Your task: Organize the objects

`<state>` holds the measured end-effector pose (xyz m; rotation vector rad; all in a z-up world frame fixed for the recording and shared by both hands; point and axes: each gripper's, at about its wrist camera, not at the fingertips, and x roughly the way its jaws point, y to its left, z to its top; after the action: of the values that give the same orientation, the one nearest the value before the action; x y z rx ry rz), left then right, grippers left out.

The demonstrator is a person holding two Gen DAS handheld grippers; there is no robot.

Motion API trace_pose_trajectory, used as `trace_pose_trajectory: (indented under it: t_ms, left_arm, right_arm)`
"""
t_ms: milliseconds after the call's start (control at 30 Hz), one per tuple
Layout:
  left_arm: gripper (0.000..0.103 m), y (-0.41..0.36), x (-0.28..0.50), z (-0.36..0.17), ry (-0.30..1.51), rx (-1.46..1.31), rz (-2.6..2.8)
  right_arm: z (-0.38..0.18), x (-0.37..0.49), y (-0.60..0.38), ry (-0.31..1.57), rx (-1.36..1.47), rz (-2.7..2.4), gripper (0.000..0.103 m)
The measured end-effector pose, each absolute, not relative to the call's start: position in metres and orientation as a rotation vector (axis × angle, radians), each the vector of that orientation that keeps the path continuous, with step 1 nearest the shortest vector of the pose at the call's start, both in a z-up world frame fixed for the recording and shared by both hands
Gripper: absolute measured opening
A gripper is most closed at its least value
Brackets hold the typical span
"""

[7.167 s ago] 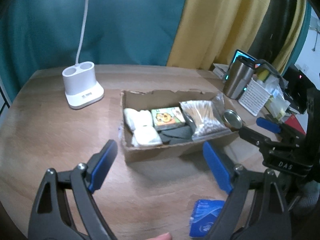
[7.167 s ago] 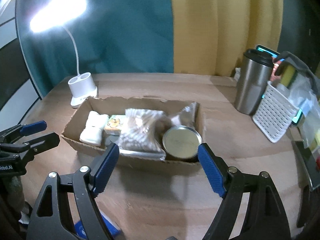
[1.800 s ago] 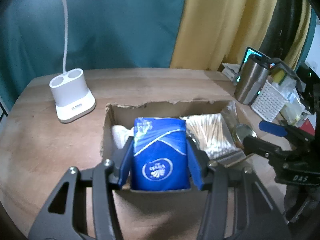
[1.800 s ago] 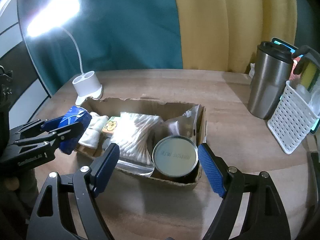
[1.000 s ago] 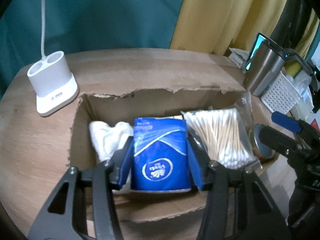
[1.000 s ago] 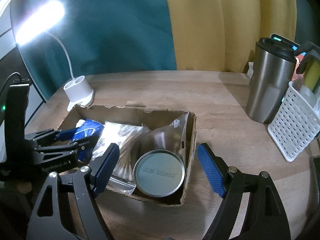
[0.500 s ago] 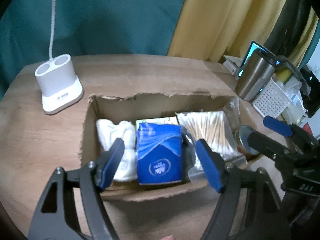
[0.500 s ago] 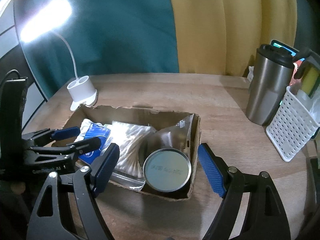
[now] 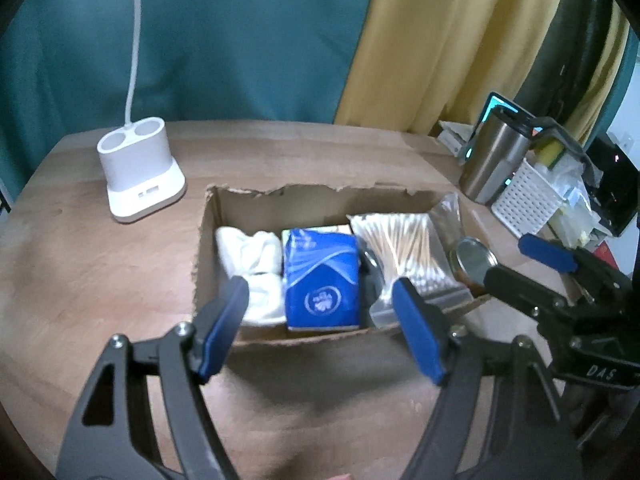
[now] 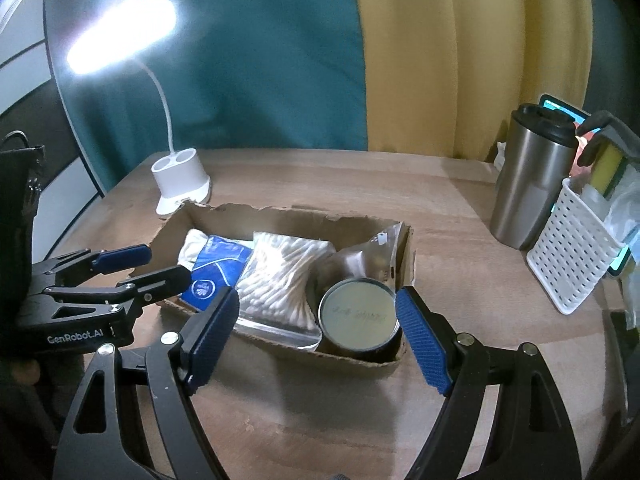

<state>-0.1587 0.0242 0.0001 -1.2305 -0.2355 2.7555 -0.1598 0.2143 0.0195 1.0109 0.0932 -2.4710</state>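
A torn cardboard box (image 9: 304, 338) (image 10: 280, 216) sits mid-table. In it lie a white cloth (image 9: 252, 264), a blue tissue pack (image 9: 320, 280) (image 10: 218, 266), a bag of cotton swabs (image 9: 404, 246) (image 10: 280, 276), a silver pouch (image 10: 360, 256) and a round tin (image 9: 474, 258) (image 10: 359, 314). My left gripper (image 9: 320, 330) is open and empty, just in front of the box's near wall; it also shows in the right wrist view (image 10: 154, 266). My right gripper (image 10: 316, 334) is open and empty over the box's near right end, by the tin; it also shows in the left wrist view (image 9: 532, 262).
A white desk lamp base (image 9: 138, 172) (image 10: 182, 184) stands at the back left. A steel tumbler (image 9: 494, 162) (image 10: 530, 178) and a white perforated basket (image 9: 526, 196) (image 10: 574, 252) with clutter stand at the right. Teal and yellow curtains hang behind the wooden table (image 9: 80, 280).
My left gripper set the blue tissue pack into the box, opened, and has drawn back toward the near side. The right gripper stayed open and shifted slightly.
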Motion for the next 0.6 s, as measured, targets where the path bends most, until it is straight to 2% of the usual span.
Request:
trace_pose_trajectory:
  t_ms: [600]
  left_arm:
    - [0.075, 0.026, -0.119, 0.012, -0.182, -1.144, 2.781]
  right_arm:
    - [0.025, -0.131, 0.211, 0.106, 1.003, -2.484, 0.083]
